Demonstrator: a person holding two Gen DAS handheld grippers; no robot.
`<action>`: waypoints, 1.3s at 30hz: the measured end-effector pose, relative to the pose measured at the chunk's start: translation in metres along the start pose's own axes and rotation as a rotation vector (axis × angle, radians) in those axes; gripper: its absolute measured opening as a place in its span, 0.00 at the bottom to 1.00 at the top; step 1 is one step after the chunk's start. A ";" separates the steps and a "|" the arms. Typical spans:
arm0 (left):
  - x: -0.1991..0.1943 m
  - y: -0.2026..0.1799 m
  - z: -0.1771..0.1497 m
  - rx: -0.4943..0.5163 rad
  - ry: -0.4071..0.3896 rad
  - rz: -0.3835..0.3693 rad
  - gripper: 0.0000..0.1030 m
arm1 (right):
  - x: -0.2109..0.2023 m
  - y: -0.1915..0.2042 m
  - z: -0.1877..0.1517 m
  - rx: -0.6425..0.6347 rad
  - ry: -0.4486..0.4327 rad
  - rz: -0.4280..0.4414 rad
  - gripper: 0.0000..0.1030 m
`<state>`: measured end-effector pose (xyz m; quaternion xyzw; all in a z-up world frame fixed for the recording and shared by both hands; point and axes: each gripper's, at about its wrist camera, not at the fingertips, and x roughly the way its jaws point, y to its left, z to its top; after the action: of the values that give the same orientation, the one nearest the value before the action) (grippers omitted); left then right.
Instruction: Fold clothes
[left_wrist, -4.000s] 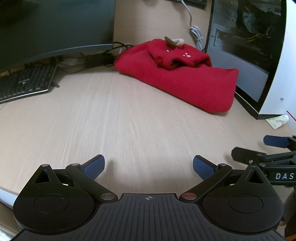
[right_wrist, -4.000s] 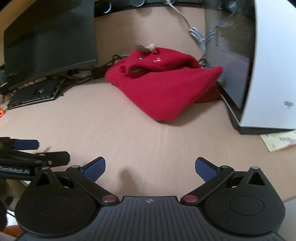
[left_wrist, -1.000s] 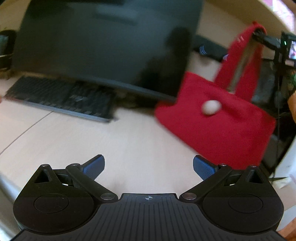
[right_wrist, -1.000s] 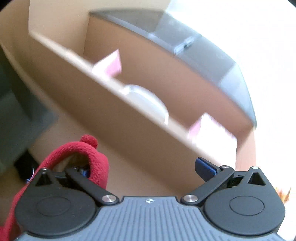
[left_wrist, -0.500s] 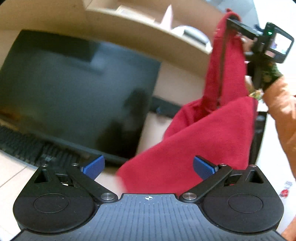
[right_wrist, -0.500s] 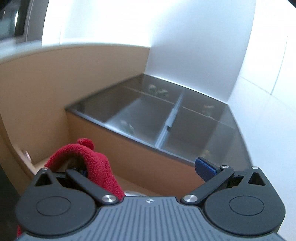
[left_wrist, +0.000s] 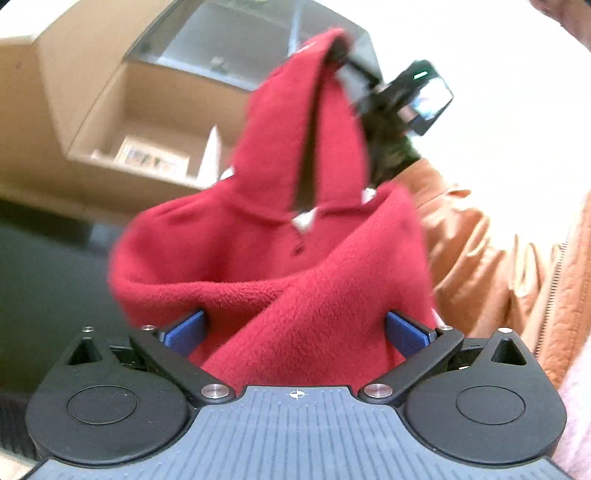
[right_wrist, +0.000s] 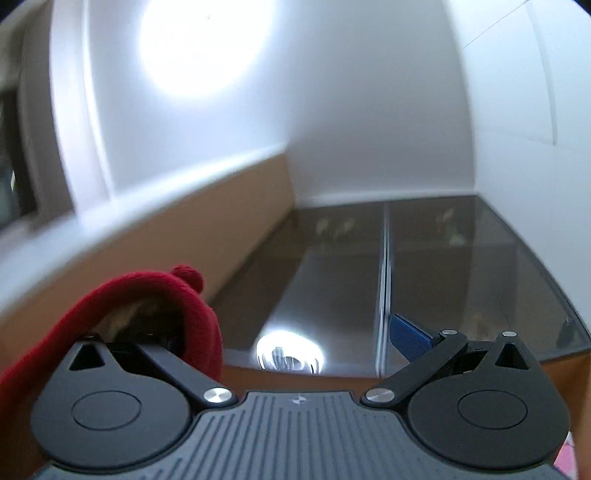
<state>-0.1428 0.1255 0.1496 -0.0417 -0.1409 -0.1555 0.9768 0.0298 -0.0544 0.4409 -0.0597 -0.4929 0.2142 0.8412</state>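
The red fleece garment (left_wrist: 266, 251) is being held up in the air, well above the desk, with its hood hooked over the left finger of the right gripper (right_wrist: 295, 332). In the right wrist view, that gripper's jaws are being kept spread wide; the red fabric (right_wrist: 155, 295) is being draped over one finger only and is not being pinched between the two. The right gripper (left_wrist: 391, 92) is also being seen from the left wrist view, raised high beside an orange sleeve (left_wrist: 491, 258).

The lower folds of the garment are being hung between the blue pads (left_wrist: 184, 328) of the left gripper (left_wrist: 295, 325), whose jaws are being held wide apart; cloth is lying against both pads, but no clamping is being shown.

Behind the garment, an open wooden shelf compartment (left_wrist: 110, 110) is being seen with a few pale, blurred items (left_wrist: 155, 162) standing inside it; what they are cannot be told. Above it, a glass-fronted cabinet (right_wrist: 443, 266) is being shown with small, indistinct objects behind the tinted panes.
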 end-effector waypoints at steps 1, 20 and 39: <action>0.009 -0.003 -0.003 -0.011 0.018 -0.008 1.00 | 0.002 -0.001 -0.014 -0.037 0.064 0.008 1.00; 0.172 0.033 -0.174 -0.130 0.793 -0.013 1.00 | -0.219 0.017 -0.256 0.096 1.409 0.222 1.00; 0.237 0.108 -0.239 -0.512 0.904 0.147 1.00 | -0.276 0.030 -0.403 0.418 1.567 0.029 1.00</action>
<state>0.1702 0.1288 -0.0146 -0.2174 0.3407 -0.1184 0.9070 0.2486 -0.0983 0.0053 -0.0404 0.2905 0.2089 0.9329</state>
